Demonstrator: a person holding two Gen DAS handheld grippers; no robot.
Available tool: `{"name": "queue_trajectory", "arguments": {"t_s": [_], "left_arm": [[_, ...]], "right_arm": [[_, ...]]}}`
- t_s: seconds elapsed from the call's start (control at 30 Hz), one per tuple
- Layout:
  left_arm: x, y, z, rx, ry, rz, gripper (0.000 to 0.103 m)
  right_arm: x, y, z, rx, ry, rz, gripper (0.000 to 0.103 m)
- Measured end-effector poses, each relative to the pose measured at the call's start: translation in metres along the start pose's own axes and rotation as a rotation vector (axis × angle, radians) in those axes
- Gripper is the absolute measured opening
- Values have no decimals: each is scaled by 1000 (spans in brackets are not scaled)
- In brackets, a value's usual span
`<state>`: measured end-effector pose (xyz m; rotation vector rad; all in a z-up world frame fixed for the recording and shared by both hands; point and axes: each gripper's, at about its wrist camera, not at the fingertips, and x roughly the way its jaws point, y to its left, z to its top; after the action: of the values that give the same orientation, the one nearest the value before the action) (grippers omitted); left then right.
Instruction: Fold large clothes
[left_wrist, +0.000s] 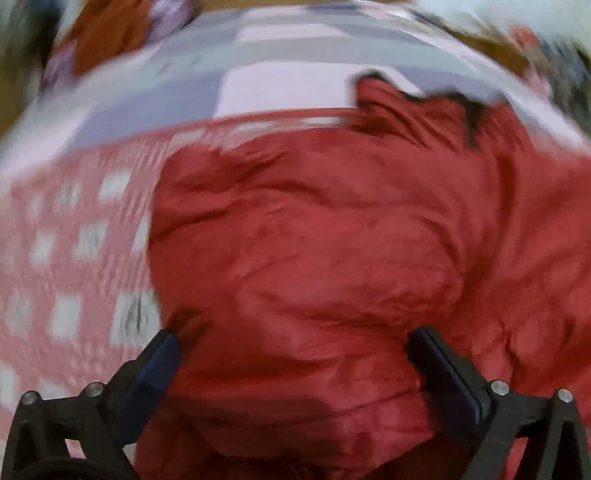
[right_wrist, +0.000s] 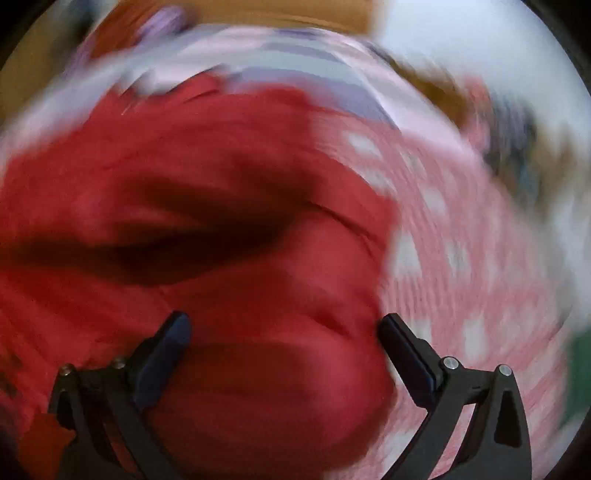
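Observation:
A large red garment (left_wrist: 332, 240) lies crumpled on a bed, with a dark collar or lining at its far edge (left_wrist: 469, 110). My left gripper (left_wrist: 291, 343) is open just above the near part of the garment, its jaws wide apart with red cloth between them. The same garment (right_wrist: 184, 221) fills the left and middle of the right wrist view, with a deep dark fold across it. My right gripper (right_wrist: 284, 332) is open above the garment's right edge, jaws wide apart. Both views are blurred by motion.
The bed has a pink and white checked cover (left_wrist: 74, 258), also visible in the right wrist view (right_wrist: 461, 258), and a lilac and grey checked sheet (left_wrist: 277, 74) beyond it. Orange and purple cloth (left_wrist: 103, 33) lies at the far left. A white wall (right_wrist: 461, 44) stands behind.

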<state>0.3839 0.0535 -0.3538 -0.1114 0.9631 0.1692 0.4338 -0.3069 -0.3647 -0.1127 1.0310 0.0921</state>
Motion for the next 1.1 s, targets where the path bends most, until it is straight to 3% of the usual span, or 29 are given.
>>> {"name": "queue_trajectory", "arguments": {"t_s": [0.07,0.17,0.23,0.4,0.47,0.6,0.7,0.73,0.77,0.8,0.87,0.93,1.1], "left_arm": [[-20,3,4,-53,-21,-7,99],[-66,-7,-7,-6,-135,-34,99],[-89,-10,-21,3,-177,-38,99],[-87,16,-56,-146,-63,-53,99],[-75,21,-64,-185,-19,-91,99],[-54,17,-56,-252,9,-228,99],[-34,1,-47,-237,60,-243,99],[-27,-3,-45,-229,82,-251,96],[-18,-11,-44,-215,114,-267,83],[-12,-18,-44,-192,131,-269,78],[-12,-28,-47,-134,121,-260,57],[-21,-25,-54,-139,111,-278,36],[-58,-13,-85,-115,100,-350,30]], "right_arm": [[-15,-21,-4,103,-23,0,102],[-46,-13,-14,36,-119,-26,102],[-67,4,-26,-20,-160,15,102],[-97,68,-58,-188,-191,106,102],[-101,86,-66,-223,-186,129,102],[-106,111,-87,-248,-167,155,102],[-105,111,-94,-238,-143,149,102],[-105,107,-96,-233,-139,148,102],[-106,105,-97,-227,-134,144,102],[-106,103,-98,-219,-129,135,102],[-107,98,-96,-210,-124,117,102],[-107,93,-96,-196,-121,97,102],[-110,76,-96,-158,-122,68,102]]}}
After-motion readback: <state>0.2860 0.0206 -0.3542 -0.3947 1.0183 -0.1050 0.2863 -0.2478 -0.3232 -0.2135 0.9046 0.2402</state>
